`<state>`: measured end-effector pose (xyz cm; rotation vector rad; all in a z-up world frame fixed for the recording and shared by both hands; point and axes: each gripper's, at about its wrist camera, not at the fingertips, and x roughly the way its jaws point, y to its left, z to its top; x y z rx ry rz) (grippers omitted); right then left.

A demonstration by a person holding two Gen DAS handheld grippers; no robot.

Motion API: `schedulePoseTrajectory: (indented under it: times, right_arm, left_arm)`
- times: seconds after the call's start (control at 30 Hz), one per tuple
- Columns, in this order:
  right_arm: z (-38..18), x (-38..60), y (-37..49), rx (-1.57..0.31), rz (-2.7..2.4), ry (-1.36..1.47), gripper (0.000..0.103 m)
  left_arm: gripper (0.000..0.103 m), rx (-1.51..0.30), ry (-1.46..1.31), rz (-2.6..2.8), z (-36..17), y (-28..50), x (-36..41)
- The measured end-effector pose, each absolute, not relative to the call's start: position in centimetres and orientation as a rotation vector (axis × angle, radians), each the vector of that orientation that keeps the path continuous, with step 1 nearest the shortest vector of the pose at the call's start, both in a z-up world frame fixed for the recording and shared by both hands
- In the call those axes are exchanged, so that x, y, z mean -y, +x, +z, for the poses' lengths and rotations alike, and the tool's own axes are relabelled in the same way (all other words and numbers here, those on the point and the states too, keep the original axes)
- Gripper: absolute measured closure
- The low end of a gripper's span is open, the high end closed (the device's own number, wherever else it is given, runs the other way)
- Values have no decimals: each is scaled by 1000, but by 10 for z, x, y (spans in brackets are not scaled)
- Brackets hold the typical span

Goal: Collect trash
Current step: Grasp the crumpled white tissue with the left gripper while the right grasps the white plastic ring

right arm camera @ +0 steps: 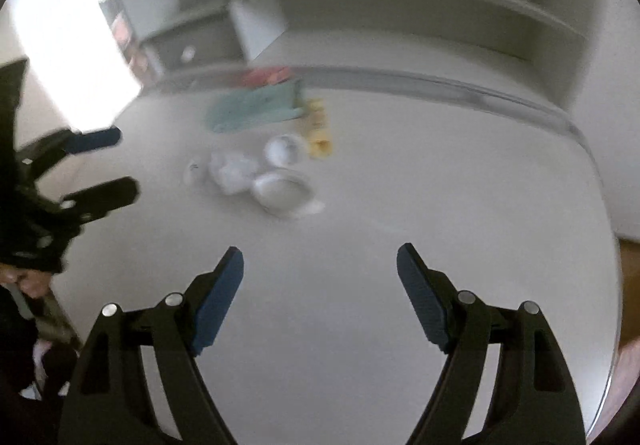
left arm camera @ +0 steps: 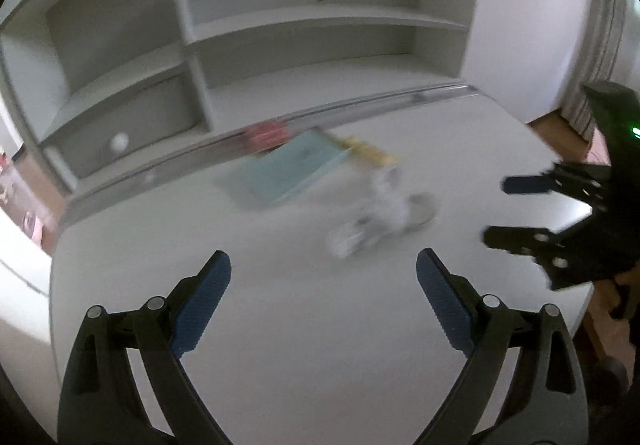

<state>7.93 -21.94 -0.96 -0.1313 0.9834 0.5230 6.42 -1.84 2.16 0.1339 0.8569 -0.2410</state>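
Both tools stood wide and empty, the left tool (left arm camera: 323, 281) and right tool (right arm camera: 320, 277) poised above the bench (right arm camera: 440, 205). The crumpled white trash (right arm camera: 256, 173) lay beside a teal book (right arm camera: 256, 107). Reaching seemed underway; next, one tool must straddle a wad.

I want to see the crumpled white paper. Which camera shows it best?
The right wrist view: the crumpled white paper shows as separate wads beside a shallow dish. The left wrist view only gives a streaky blur.
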Motion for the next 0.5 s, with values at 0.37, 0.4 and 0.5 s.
schedulePoseTrajectory:
  times: [0.37,0.4,0.5]
  right_arm:
    - [-29,151,125,-1109,556,-335,37]
    - [-28,151,125,-1107,552,-337,43]
    - [-22,158,122,-1104,550,-337,54]
  left_arm:
    - [12,-886,168,-318,2,75,-11]
    - [12,-886,172,-327,2,77,-11]
    - [12,-889,185,-361,-1,86,-2]
